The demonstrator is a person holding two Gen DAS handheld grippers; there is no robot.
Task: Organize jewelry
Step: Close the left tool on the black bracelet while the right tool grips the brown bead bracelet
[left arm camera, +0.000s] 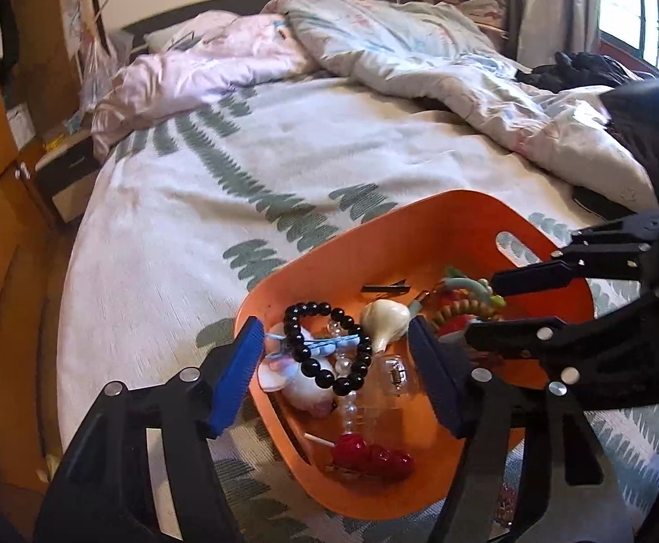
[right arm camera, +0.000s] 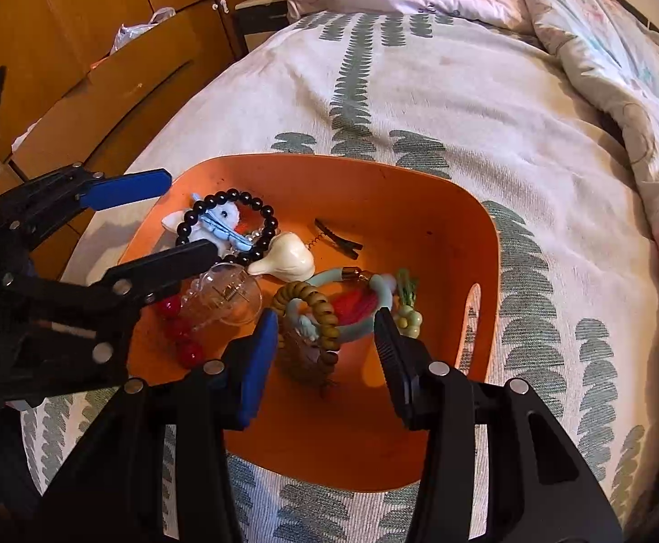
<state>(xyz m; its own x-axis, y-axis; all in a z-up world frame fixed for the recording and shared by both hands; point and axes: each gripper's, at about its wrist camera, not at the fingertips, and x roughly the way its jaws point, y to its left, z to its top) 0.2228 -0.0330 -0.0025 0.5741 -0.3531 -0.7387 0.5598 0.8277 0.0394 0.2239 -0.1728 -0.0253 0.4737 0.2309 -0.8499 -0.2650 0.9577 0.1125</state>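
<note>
The orange tray (right arm camera: 419, 208) sits on the bed (right arm camera: 419, 90), on soft patterned bedding near the bed's edge, and that is the largest risk: a downward push from either tool could, I judge, tip or slide the tray and spill the heap of jewelry inside it. The left gripper (left arm camera: 336, 373) has its jaws released and straddling the black bead bracelet (left arm camera: 329, 348), with no pad touching it as far as the left wrist view shows; because the bracelet lies draped over a white plush charm (left arm camera: 284, 373) with a blue cord and a clear bead strand (left arm camera: 345, 389), a closing pinch may well drag those up with it or snag the cord. The right gripper (right arm camera: 327, 348) likewise hangs with its jaws apart on either side of the brown coiled band (right arm camera: 311, 312) and the mint green cord bracelet (right arm camera: 361, 321), gripping nothing that I can see; these pieces are tangled, so one may pull the other. The two tools work close together over the tray and could knock one another. Smaller items, such as the white shell-like piece (right arm camera: 288, 258), the clear hair claw (right arm camera: 225, 294), the red beads (right arm camera: 180, 330) and the dark hair clip (right arm camera: 338, 237), could roll or be flicked out. No brand, label or readable writing shows anywhere.
</note>
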